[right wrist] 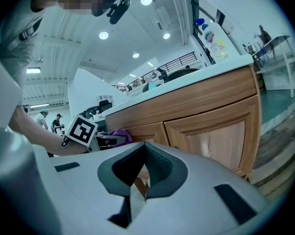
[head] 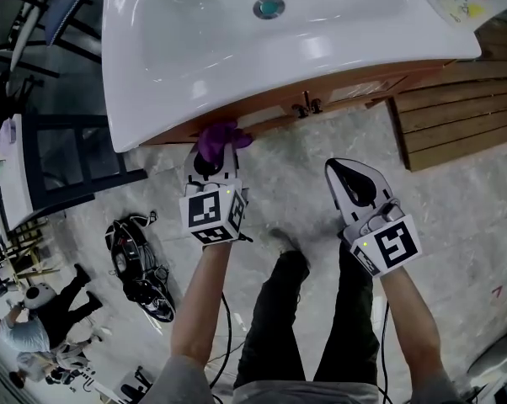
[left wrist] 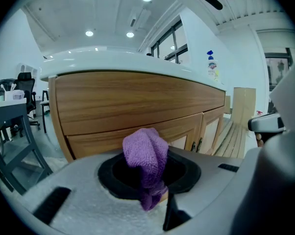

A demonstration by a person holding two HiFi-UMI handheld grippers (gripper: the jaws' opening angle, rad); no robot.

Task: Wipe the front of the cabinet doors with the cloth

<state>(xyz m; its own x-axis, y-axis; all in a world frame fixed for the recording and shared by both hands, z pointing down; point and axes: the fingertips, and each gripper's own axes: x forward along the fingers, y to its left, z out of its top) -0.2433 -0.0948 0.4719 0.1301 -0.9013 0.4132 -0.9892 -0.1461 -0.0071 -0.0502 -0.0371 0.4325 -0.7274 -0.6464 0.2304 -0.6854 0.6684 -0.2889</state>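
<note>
Clamping bunched fuzzy purple cloth (left wrist: 146, 153), left gripper (head: 212, 155) faces wood-grain cabinet (left wrist: 137, 97).

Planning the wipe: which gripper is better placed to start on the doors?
Left. The left gripper holds the cloth right by the doors; the right gripper is shut, empty and farther back.

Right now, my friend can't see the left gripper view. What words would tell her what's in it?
The left gripper pinches a fuzzy purple cloth in its jaws, close in front of a brown wooden cabinet. The cabinet has a white sink top, and its panelled doors show to the right.
</note>
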